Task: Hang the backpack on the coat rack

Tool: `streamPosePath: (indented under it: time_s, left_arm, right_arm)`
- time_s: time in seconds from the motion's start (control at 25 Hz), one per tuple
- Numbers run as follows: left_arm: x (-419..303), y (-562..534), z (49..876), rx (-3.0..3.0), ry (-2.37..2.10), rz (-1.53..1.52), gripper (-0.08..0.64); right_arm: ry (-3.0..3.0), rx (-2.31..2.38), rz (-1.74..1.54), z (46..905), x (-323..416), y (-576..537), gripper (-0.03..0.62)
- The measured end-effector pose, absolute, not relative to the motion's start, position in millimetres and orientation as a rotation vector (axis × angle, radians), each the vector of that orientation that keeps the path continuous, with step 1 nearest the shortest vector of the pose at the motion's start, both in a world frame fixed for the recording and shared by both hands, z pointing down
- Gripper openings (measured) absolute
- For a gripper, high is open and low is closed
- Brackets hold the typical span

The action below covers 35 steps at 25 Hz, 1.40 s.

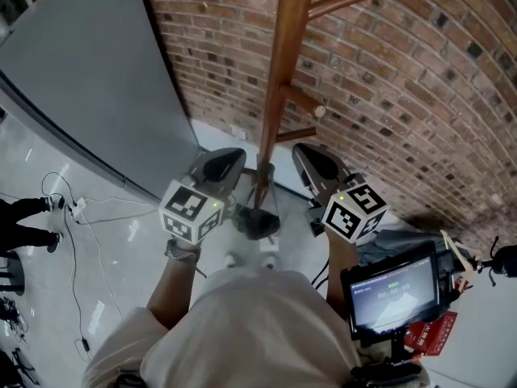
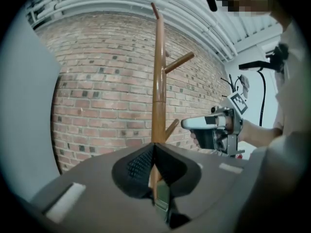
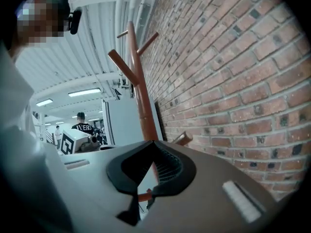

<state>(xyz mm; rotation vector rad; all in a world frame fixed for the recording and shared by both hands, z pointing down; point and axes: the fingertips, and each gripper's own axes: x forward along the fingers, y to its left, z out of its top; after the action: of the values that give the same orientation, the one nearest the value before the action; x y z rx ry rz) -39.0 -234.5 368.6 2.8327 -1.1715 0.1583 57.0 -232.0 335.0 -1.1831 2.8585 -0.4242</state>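
At the coat rack (image 1: pixel 279 79), left gripper (image 2: pixel 154 147) was clamped shut on a grey-green backpack strap (image 2: pixel 163 198), right gripper (image 3: pixel 153 144) jaws also together, contents unclear, bag body not made out; looked like the raise-to-peg step, next needing that strap looped over a peg (image 1: pixel 305 102).

A brick wall (image 1: pixel 420 71) stands behind, with a grey panel (image 1: pixel 89 79) at its left. Thin cables (image 1: pixel 78 210) lie on the white floor (image 1: pixel 40 297). A small screen (image 1: pixel 396 291) is lit.

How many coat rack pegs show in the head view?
3: a top peg angling right, a middle peg below it, a lowest peg under that. Others may sit above the frame.
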Motion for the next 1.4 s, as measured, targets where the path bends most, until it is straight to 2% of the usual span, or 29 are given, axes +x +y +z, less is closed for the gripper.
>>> streamPosePath:
  time_s: [0.28,0.68,1.4]
  left_arm:
    - [-35.8,-228.7,337.5,2.978,-1.288,0.247,0.0]
    - [-42.1,-221.7,308.3,3.084,-1.397,0.226,0.0]
    - [-43.9,-218.3,320.9,3.077,-1.337,0.263,0.0]
  right_arm:
    - [2.852,-1.243,-0.197,297.4,58.6,-229.0,0.002]
    - [2.923,-1.213,-0.024,279.5,43.0,-214.8,0.0]
    - [2.94,-1.193,-0.092,291.6,33.1,-209.5,0.0]
